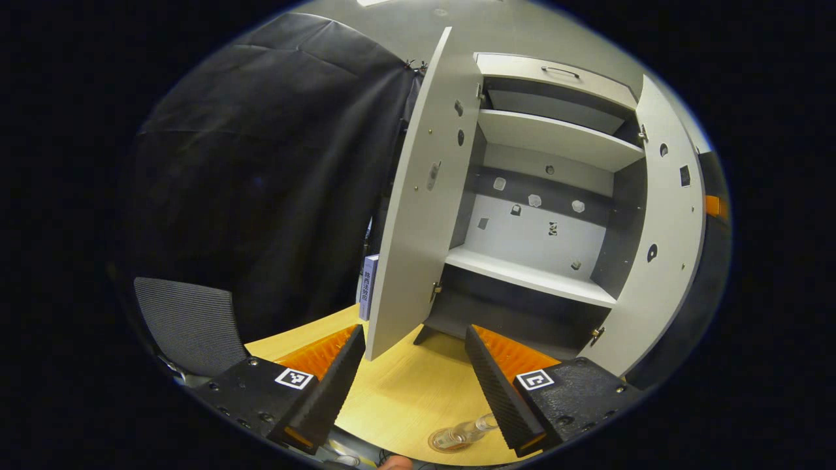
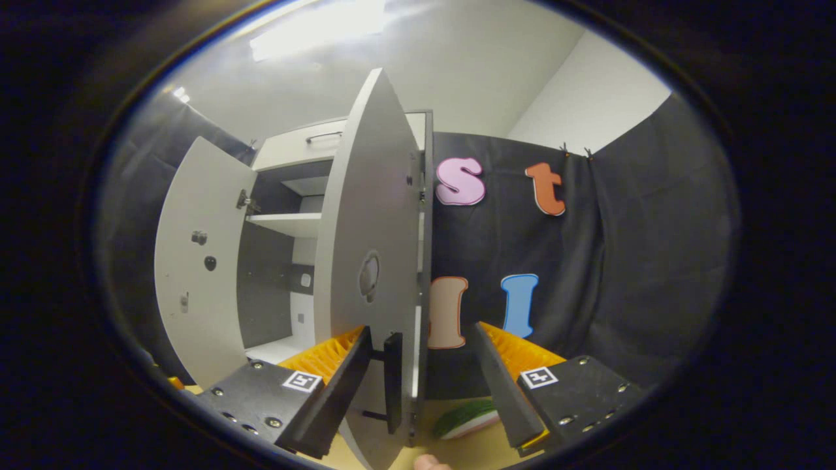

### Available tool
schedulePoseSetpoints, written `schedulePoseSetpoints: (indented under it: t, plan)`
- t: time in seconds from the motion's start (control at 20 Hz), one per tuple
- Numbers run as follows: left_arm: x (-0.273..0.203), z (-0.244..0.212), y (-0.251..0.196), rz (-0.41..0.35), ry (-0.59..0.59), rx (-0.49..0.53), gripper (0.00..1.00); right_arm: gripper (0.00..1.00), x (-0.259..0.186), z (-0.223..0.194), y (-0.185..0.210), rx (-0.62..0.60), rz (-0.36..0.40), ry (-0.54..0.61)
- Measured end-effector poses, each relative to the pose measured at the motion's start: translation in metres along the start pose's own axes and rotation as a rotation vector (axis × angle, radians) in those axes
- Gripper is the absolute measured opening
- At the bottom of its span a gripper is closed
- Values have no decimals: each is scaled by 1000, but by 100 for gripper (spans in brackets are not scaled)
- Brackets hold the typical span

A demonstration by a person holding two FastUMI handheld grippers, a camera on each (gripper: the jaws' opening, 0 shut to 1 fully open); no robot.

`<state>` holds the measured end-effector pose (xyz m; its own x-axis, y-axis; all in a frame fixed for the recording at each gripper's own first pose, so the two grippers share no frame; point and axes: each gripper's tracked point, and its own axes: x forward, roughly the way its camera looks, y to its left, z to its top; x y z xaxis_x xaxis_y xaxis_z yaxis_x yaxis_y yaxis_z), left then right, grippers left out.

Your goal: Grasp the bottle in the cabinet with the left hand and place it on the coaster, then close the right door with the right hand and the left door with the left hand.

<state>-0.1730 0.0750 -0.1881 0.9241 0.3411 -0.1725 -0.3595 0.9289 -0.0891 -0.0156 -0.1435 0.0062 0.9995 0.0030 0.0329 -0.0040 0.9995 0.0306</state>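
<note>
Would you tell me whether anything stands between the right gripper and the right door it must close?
Nothing visible does: the right door stands directly ahead of the right gripper, its edge between the open fingers.

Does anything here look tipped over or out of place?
Yes. A clear bottle seems to lie on its side on the wooden table beside the left claw, not upright. The cabinet has both doors open and bare shelves.

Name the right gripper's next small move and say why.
Probably swing the right door shut with the right gripper. The bottle already lies on the table, the cabinet shelves look bare, and both doors stand open, with the right door's edge between the open fingers.
</note>
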Motion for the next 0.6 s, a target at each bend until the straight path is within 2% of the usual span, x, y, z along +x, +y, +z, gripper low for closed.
schedulePoseSetpoints:
  t: [0.35, 0.5, 0.6]
  plan:
    - [10, 11, 48, 89, -8, -7, 97, 95, 22, -3, 61, 11, 72, -6]
    - [19, 21, 71, 132, -21, -20, 98, 92, 30, -8, 94, 31, 130, 10]
    - [25, 28, 86, 157, -32, -18, 93, 95, 37, -15, 120, 35, 171, 28]
